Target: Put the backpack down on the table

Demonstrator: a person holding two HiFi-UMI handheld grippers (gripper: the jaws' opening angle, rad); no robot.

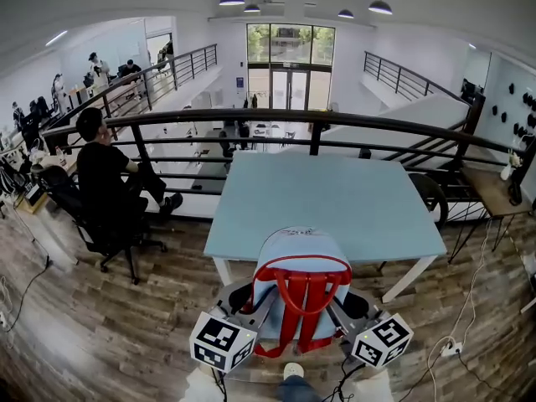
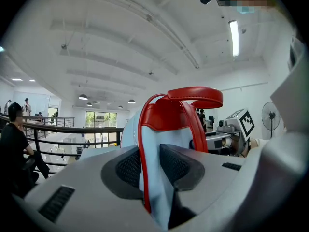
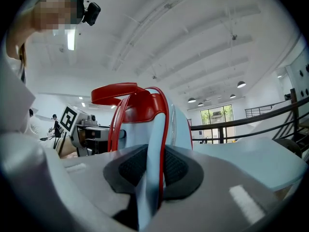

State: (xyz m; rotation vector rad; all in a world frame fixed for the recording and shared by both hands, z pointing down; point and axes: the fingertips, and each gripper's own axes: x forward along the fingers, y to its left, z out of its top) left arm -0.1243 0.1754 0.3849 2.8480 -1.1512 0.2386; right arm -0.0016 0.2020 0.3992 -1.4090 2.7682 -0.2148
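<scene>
Backpack (image 1: 300, 245) is held upright, red straps (image 1: 303, 296) facing away from the table (image 1: 335, 199).

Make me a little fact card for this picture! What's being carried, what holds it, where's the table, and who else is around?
Thing carried: light blue backpack with red straps
Left gripper: shut on the backpack's side fabric
Right gripper: shut on its other side
Backpack's place: held upright in the air by the near edge of the table, not set down yet
Table colour: pale blue
Behind the table: dark railing
Someone else: a person in black, seated at the left
</scene>
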